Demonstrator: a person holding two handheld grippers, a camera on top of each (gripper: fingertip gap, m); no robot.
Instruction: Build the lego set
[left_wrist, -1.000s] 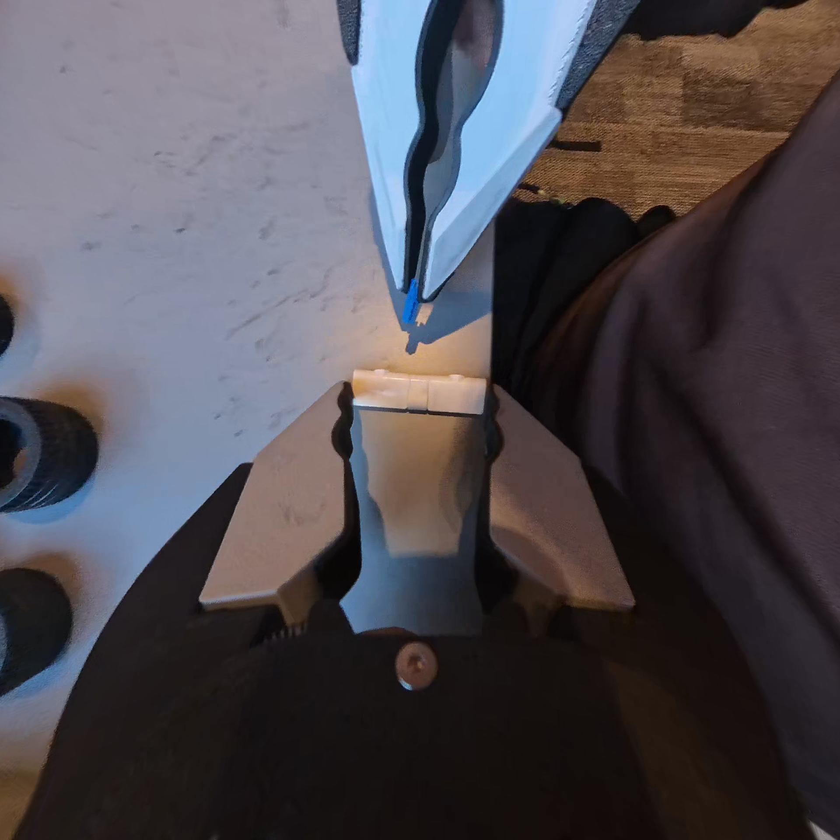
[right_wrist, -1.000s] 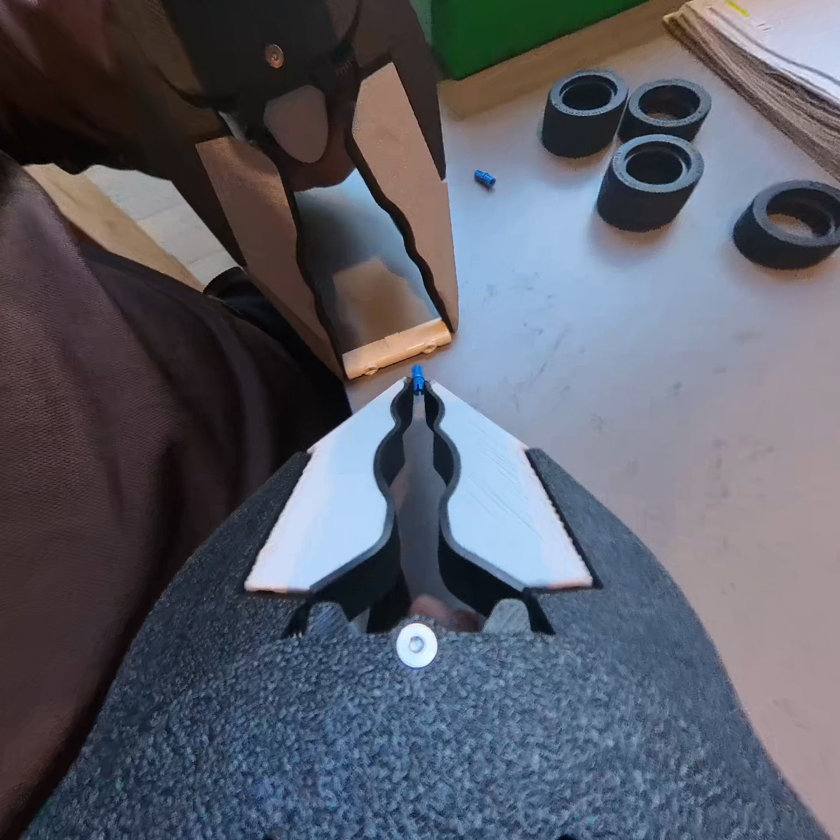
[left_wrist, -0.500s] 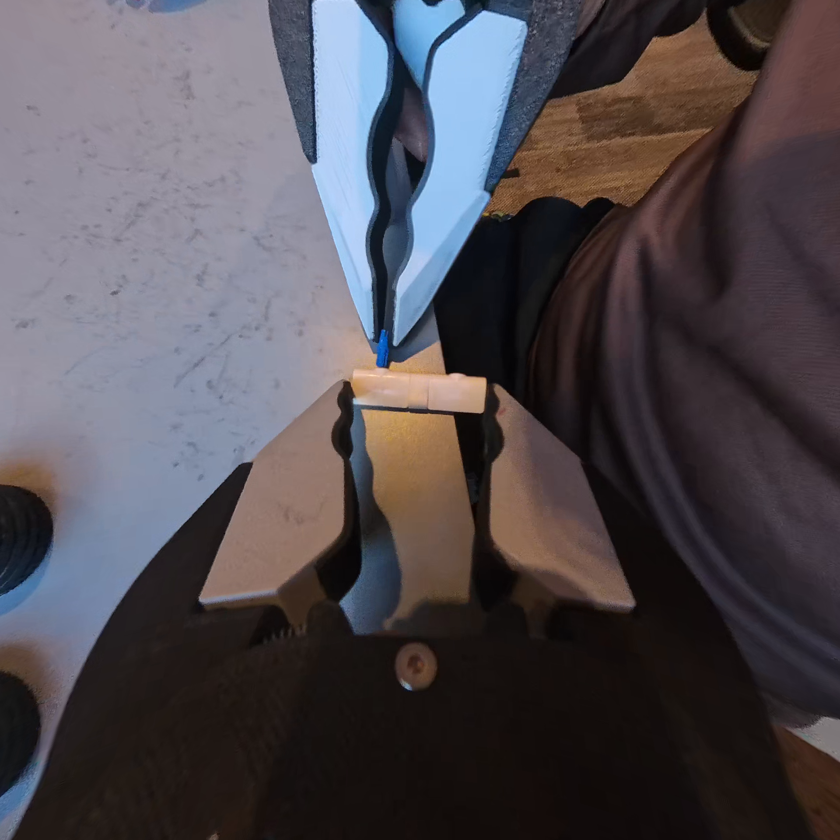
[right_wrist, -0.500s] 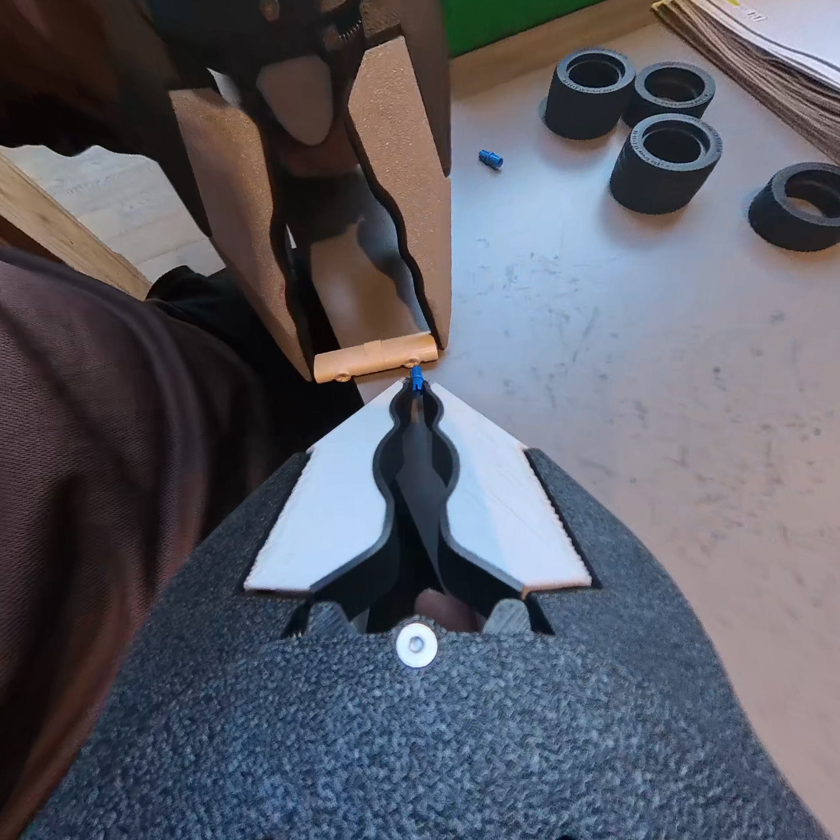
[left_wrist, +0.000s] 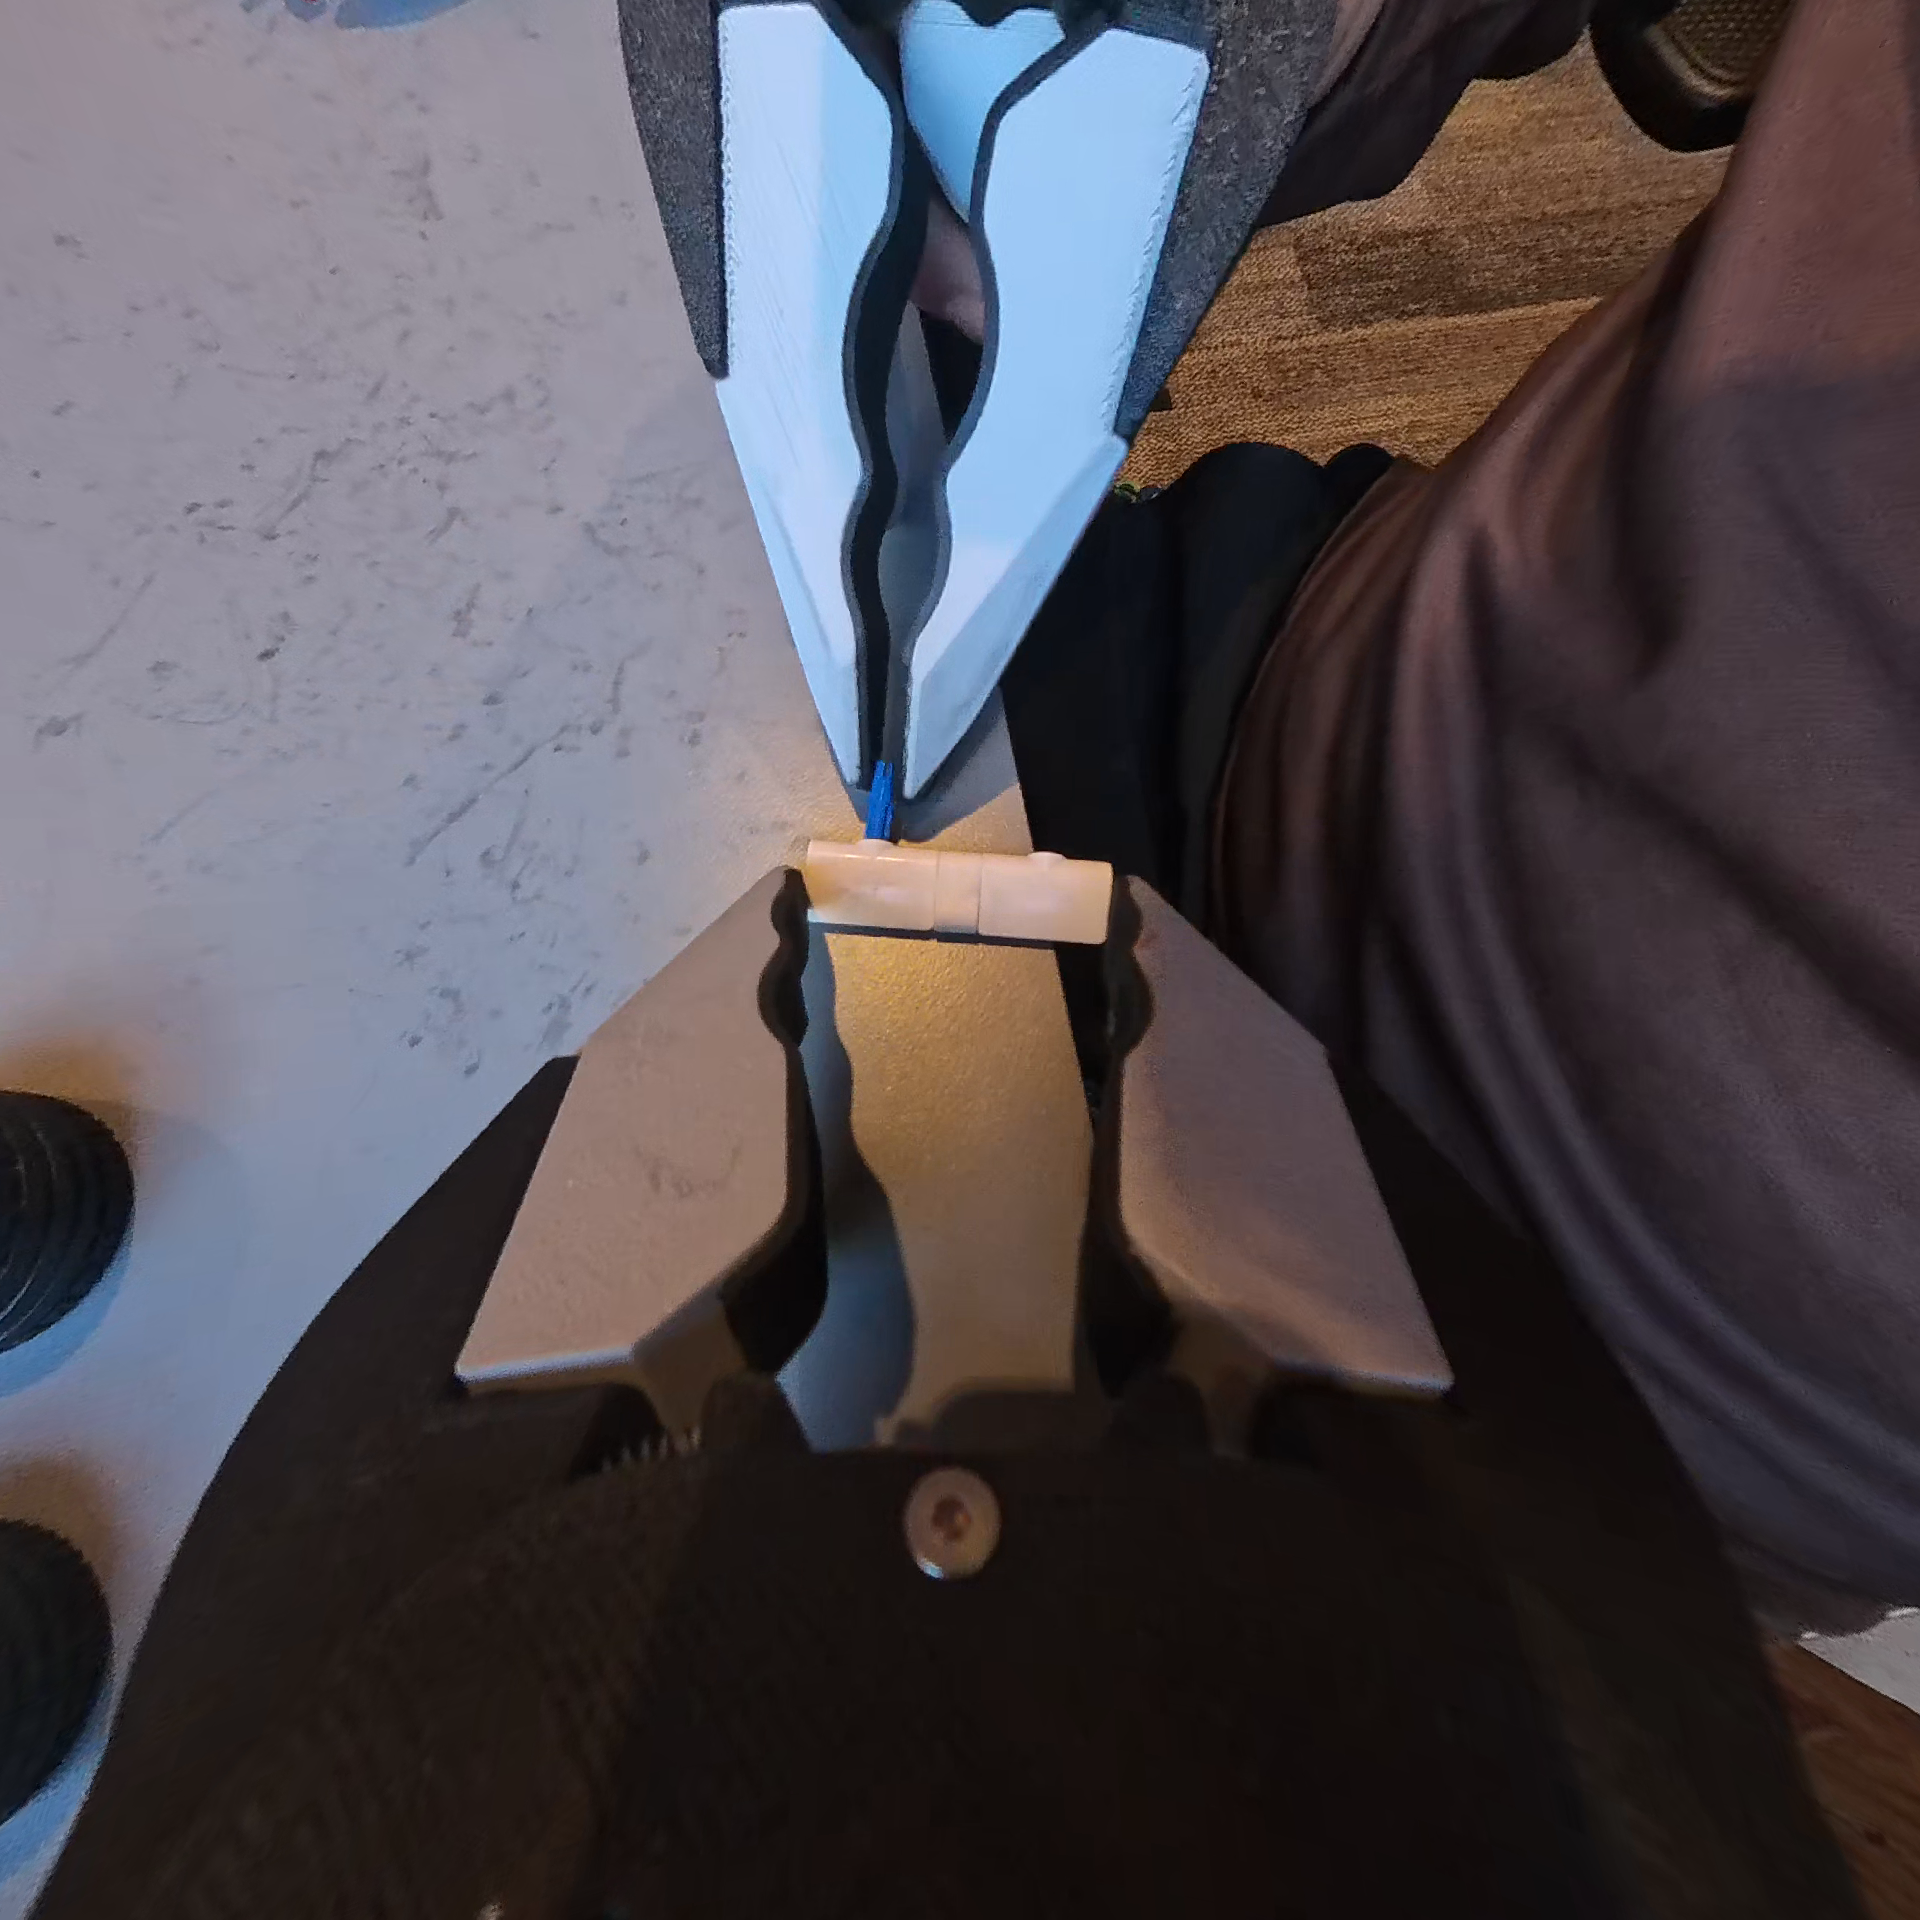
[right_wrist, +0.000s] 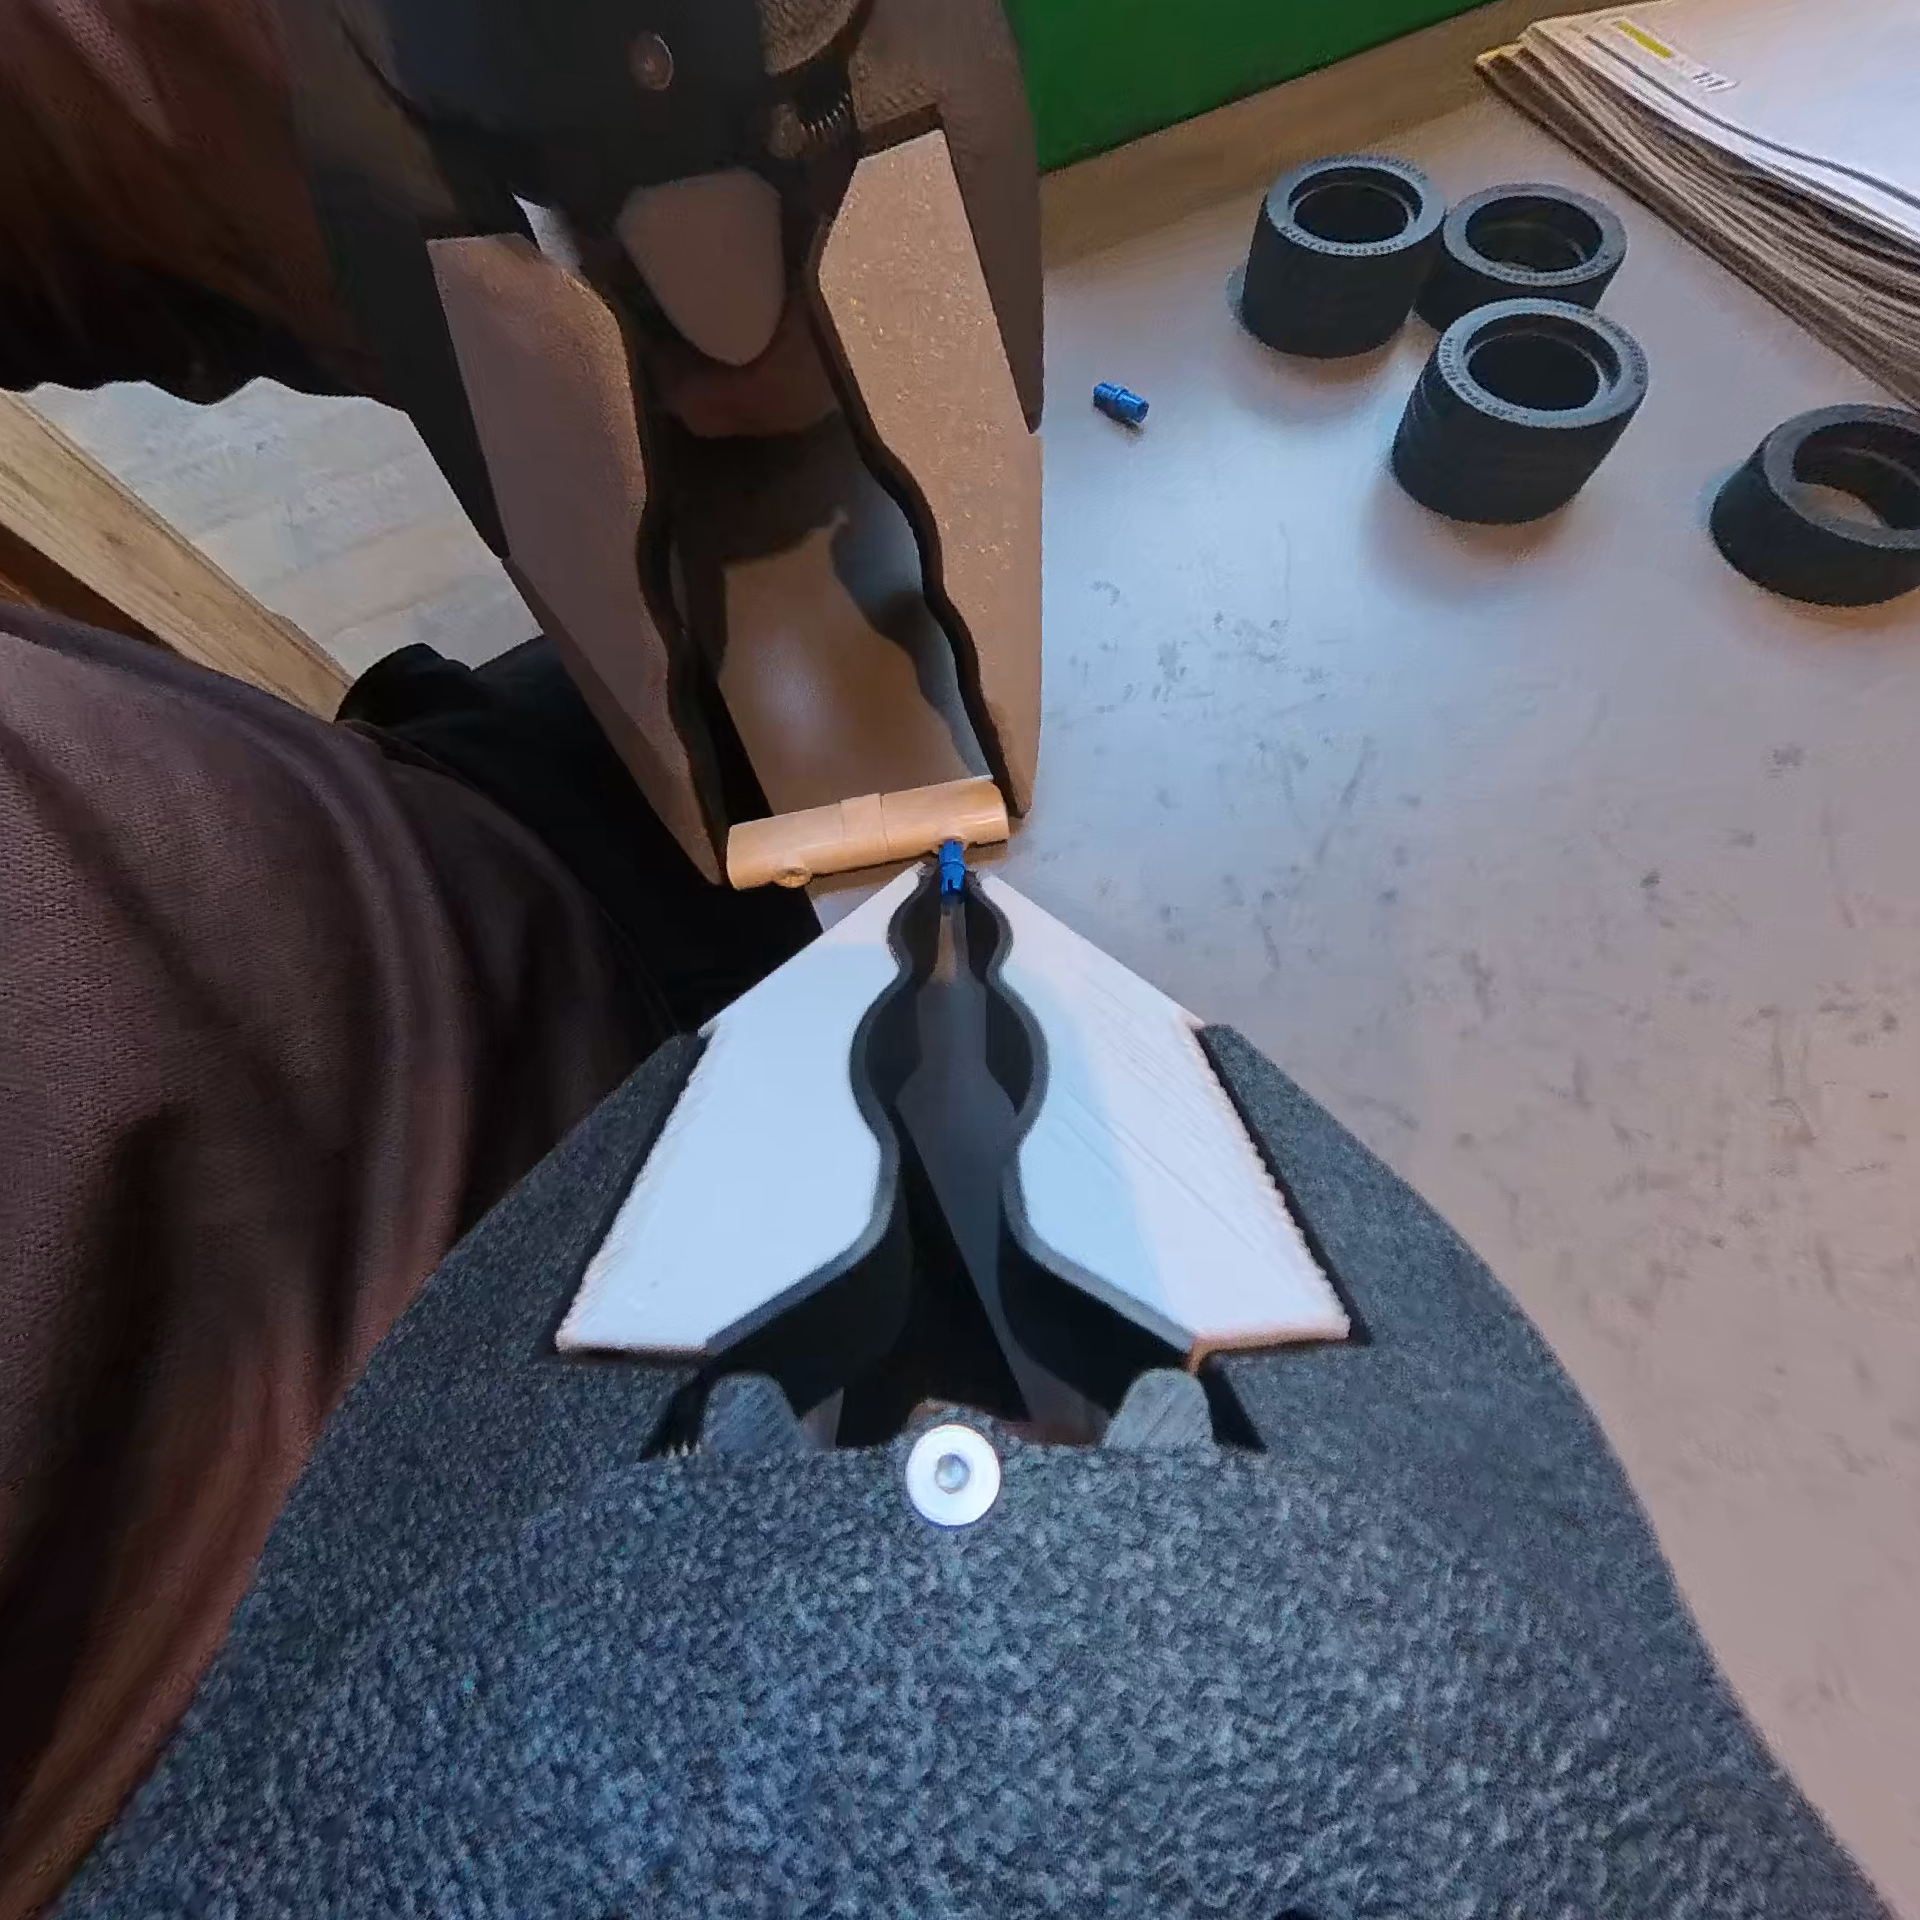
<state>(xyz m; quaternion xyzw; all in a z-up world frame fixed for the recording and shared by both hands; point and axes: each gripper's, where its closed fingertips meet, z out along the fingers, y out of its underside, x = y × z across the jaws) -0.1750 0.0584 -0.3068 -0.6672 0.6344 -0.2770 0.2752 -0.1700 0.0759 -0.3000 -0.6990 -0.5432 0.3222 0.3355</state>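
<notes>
2 grippers meet over table edge (left_wrist: 1023, 790): blue pin (left_wrist: 883, 800) touches beam (left_wrist: 958, 899).

A pale grey scuffed tabletop (right_wrist: 1507, 831) fills the scene under warm light. Brown mottled carpet floor (left_wrist: 1403, 270) lies beyond its edge; a green panel (right_wrist: 1174, 73) stands behind.

— What carries everything here?
— A pale grey, scuffed matte tabletop (right_wrist: 1455, 935).
— What lies on it?
— Four black rubber toy tyres (right_wrist: 1522, 416) clustered toward one o'clock in the right wrist view, three upright and touching, one tilted apart. A small blue plastic pin (right_wrist: 1120, 400) lies at twelve o'clock. A stack of printed paper sheets (right_wrist: 1745, 135) sits at two o'clock.
</notes>
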